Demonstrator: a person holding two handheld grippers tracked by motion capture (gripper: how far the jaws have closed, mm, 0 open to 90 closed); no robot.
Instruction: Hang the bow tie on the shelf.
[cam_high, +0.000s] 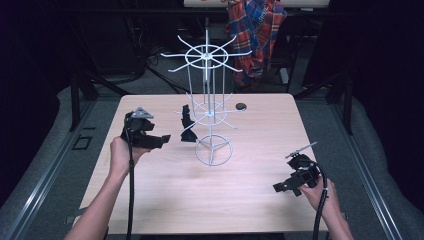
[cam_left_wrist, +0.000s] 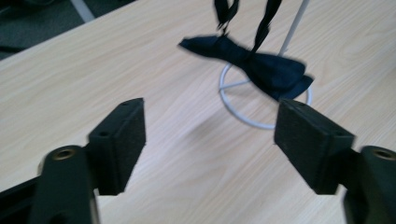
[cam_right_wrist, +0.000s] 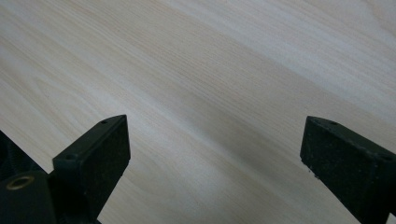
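Left gripper (cam_left_wrist: 210, 135), jaws wide and empty, faces the hanging bow tie (cam_left_wrist: 252, 65); right gripper (cam_right_wrist: 215, 154) likewise empty. Approach squarely, grip mid-fabric.

table (cam_high: 250, 150): pale wood grain | rack (cam_high: 212, 107): white wire | bow tie (cam_left_wrist: 261, 67): dark navy | tongs (cam_left_wrist: 210, 140): black

My two grippers are black all over: the left gripper (cam_high: 161, 140) wears a grey three-cornered plate (cam_high: 142, 113) on top, the right gripper (cam_high: 278, 187) a thin grey plate (cam_high: 301, 149) seen edge-on, and a black cable (cam_high: 131, 190) trails from each back along my bare, sleeveless forearms. Up close, in the left gripper view, my left gripper (cam_left_wrist: 210, 128) ends in flat rectangular pads (cam_left_wrist: 122, 135) of grainy black foam, each with a small hole on its top edge, and a brass-coloured ringed hole (cam_left_wrist: 64, 153) sits in the arm behind. In the right gripper view, my right gripper (cam_right_wrist: 215, 151) has the same blocky pads (cam_right_wrist: 100, 156) and a brass-ringed hole (cam_right_wrist: 19, 182).
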